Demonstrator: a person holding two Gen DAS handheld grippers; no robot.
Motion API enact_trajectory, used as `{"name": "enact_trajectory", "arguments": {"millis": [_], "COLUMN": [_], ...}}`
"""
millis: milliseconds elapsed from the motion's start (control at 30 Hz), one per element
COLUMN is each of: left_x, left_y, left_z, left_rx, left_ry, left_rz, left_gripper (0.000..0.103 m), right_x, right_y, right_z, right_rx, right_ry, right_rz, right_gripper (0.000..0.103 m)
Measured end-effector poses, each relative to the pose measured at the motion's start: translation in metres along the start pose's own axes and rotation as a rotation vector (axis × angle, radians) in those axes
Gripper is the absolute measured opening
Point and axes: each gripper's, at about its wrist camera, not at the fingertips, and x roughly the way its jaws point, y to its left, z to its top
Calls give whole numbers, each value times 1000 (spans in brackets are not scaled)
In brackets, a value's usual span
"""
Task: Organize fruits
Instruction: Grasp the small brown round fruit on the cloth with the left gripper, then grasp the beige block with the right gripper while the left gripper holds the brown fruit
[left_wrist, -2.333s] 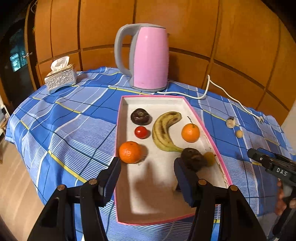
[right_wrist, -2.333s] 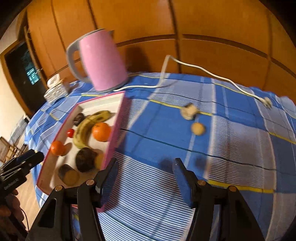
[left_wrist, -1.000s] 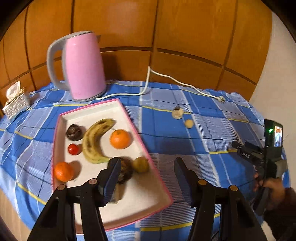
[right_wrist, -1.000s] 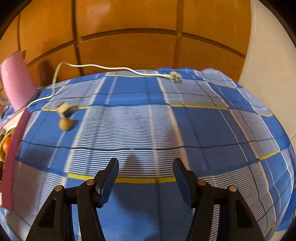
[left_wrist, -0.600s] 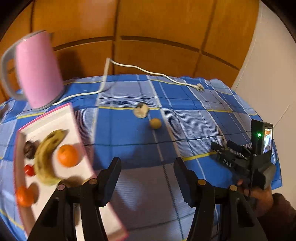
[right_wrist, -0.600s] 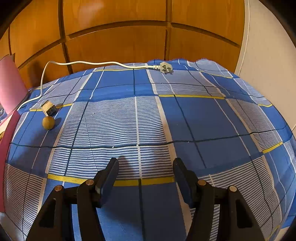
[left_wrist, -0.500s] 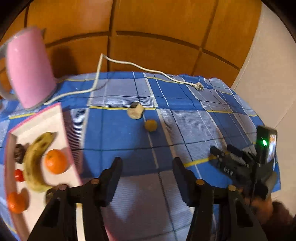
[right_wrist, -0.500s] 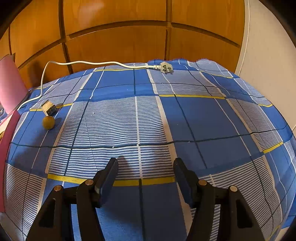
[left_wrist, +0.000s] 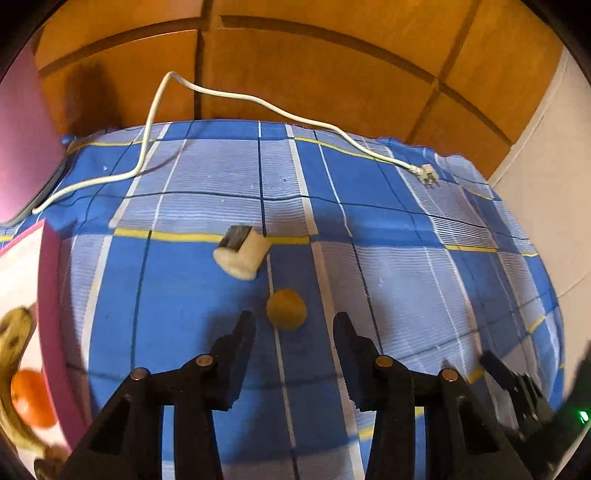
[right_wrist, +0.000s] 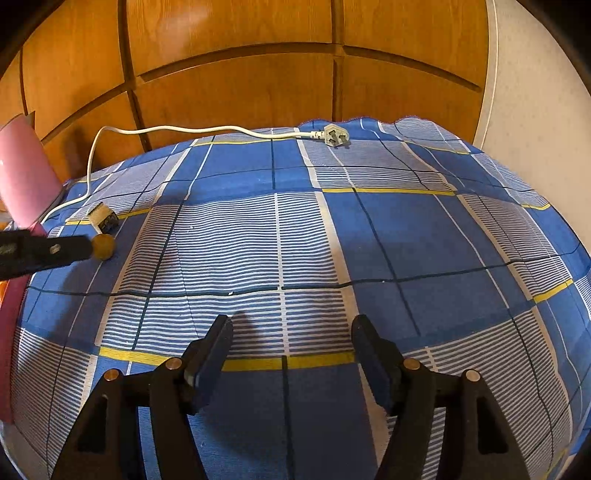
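We have the left gripper (left_wrist: 293, 325) low over the blue plaid tablecloth (left_wrist: 388, 280), fingers apart, nothing between them. The small round yellow-brown fruit (left_wrist: 286, 308) sits on the cloth just ahead of the fingertips, roughly centred on the gap, slightly toward the left finger (left_wrist: 242, 334). It's round, so no long axis to call. From the right wrist view the same fruit (right_wrist: 103, 246) shows right at the tip of the left gripper, which comes in from the left edge; we can't tell there whether they touch.

Just beyond the fruit lies a pale stubby cut piece (left_wrist: 242, 252) on its side, long axis running diagonally, dark end up-left, away from the camera. Near the fruit but apart from it.

The pink-rimmed tray (left_wrist: 50, 295) is at the left edge of the left view, partly cut off. In it we see a spotted banana (left_wrist: 13, 332) and an orange (left_wrist: 31, 397); the rest is out of frame.

Right gripper (right_wrist: 291, 332) hovers over bare cloth well to the right of the fruit, fingers wide apart, holding nothing.

Pink kettle (right_wrist: 22, 173) at far left; its white cord (left_wrist: 236, 96) trails across the cloth to a loose plug (right_wrist: 334, 138).
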Motion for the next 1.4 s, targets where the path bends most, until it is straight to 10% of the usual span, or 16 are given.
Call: {"name": "enact_trajectory", "arguments": {"millis": [200, 1100, 1400], "left_x": [23, -35, -36], "left_y": [-1, -13, -9], "left_z": [8, -107, -110], "left_rx": [11, 161, 136], "left_ry": [19, -152, -180], "left_rz": [51, 54, 28], "left_gripper": [25, 25, 25], "right_x": [1, -1, -23], "right_y": [1, 3, 51], "right_z": [0, 3, 54], "right_rx": [-7, -27, -280], "right_ry": [2, 24, 27], "right_rz": [12, 16, 284], "right_gripper": [74, 75, 70]}}
